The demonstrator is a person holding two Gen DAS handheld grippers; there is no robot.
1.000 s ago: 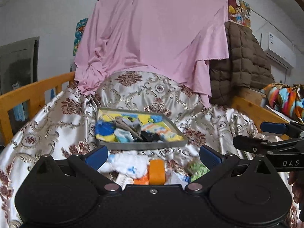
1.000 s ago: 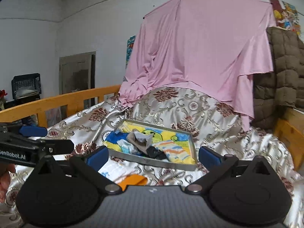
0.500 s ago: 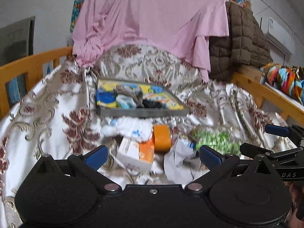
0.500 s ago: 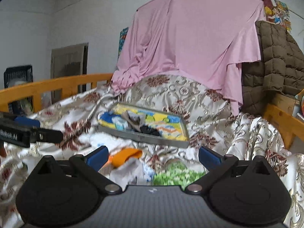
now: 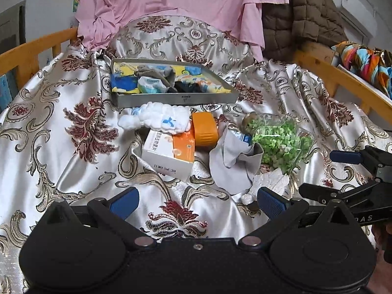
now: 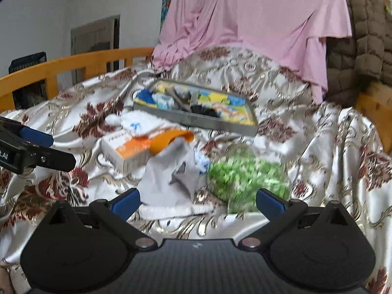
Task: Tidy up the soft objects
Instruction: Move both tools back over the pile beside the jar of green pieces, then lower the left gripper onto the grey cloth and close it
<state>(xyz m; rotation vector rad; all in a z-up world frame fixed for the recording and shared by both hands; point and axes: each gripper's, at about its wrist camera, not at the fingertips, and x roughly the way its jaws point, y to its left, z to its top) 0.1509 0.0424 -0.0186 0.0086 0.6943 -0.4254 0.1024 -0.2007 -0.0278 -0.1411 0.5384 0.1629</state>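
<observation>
Both grippers hover low over a bed draped in a silver brocade bedspread, neither touching anything.

Left gripper: fingers spread wide, released, nothing between them. Right gripper: the same, blue-padded fingers wide apart and empty. It also shows at the right edge of the left wrist view, beside the left one.

Soft items: a grey sock lies crumpled on the bedspread just ahead of both grippers, one edge lapping against a glass jar of green bits lying on its side. A white sock with a blue mark lies further back, just in front of the metal tray. The tray sits higher on the bedspread and already holds several socks, grey, black and light blue, on a bright patterned liner.

Between the two loose socks: a white-and-orange box and an orange container, touching or nearly so. Crumpled white paper lies near the grey sock's lower edge.

The right wrist view is motion-blurred; the jar's contents read only as a green smear there.

Behind: pink sheet hanging, brown quilted coat to its right.
</observation>
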